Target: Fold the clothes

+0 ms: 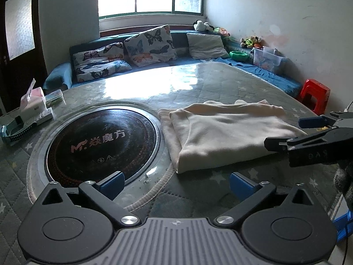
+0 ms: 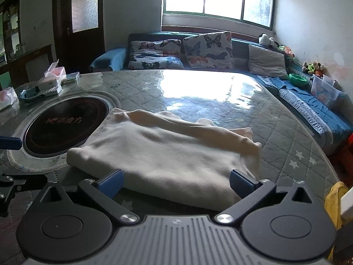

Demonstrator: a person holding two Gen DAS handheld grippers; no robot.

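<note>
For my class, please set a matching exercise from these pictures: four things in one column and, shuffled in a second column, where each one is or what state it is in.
Things:
1. cream garment
2. round black cooktop
3. red stool
4. left tool

Places or states:
A. on the floor beyond the table's far right edge
B. open, holding nothing
C. folded, lying flat on the table
D. set into the table, left of the garment

Pairs: 1-C, 2-D, 3-A, 4-B
</note>
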